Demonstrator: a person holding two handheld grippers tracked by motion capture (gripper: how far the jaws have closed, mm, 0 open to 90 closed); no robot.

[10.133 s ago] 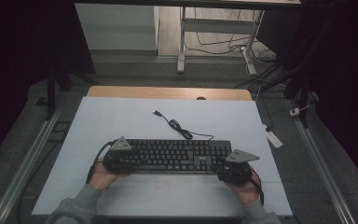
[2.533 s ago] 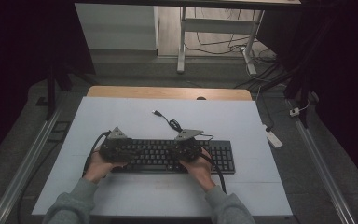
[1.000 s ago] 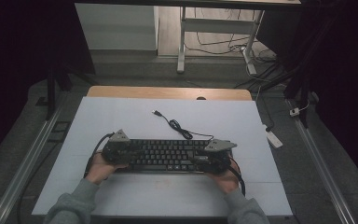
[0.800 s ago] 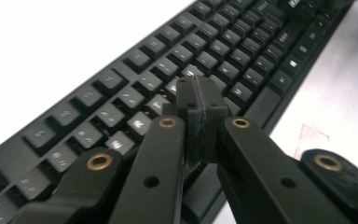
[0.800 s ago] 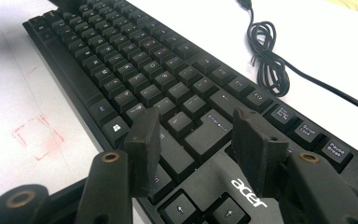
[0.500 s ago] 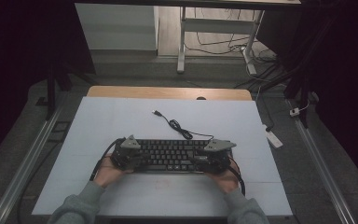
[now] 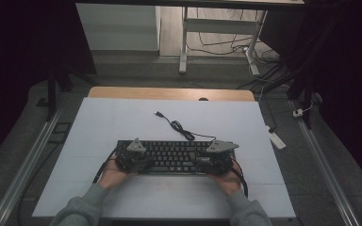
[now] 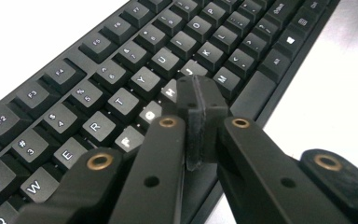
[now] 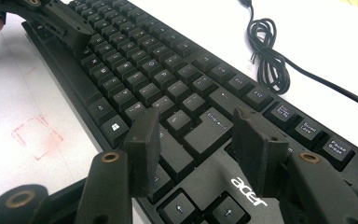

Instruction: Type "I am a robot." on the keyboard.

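Note:
A black keyboard lies across the white mat, and its cable is coiled behind it. My left gripper rests over the left half. In the left gripper view its jaws are shut, tips pressed together with nothing between them, low over the keys of the middle letter rows. My right gripper is over the keyboard's right part. Its jaws stand open above the Enter key, with nothing held. The left gripper shows far off in the right gripper view.
The white mat covers a wooden table whose far edge shows. A faint red square is marked on the mat in front of the keyboard. A white block lies off the table's right side. Metal rails run along both sides.
My left gripper has slid right along the keyboard and slightly nearer the front edge. The right gripper has kept its place at the right end since one second ago.

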